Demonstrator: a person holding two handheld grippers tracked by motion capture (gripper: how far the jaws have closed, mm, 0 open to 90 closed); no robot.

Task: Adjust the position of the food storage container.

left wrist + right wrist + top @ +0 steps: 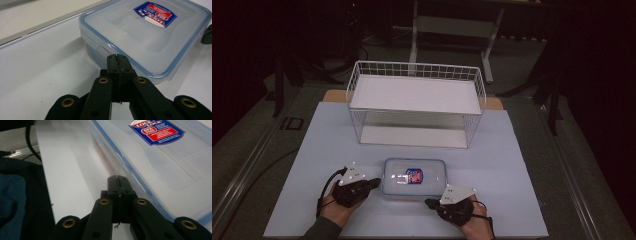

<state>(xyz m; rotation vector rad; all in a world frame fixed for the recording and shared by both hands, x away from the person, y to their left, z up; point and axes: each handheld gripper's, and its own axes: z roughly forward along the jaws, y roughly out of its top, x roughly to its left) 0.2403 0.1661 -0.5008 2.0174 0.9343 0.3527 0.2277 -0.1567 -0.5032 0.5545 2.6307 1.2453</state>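
- Clear plastic box [414,178], blue-rimmed lid on, sits on the white table [512,165] in front of the empty wire rack [415,102].
- Left gripper [375,182] – jaws pressed together, holding nothing, tip beside the box's left end.
- Right gripper [430,203] – same, at the near right corner.
- Nothing lifted yet; the whole move is left.

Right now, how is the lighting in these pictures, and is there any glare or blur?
High view: room dark, white table lit, small glare spots on the container lid. Left gripper view: label sharp, soft shadow beside the container. Right gripper view: the table's far part is smeared and washed out, and the near lid edge is soft.
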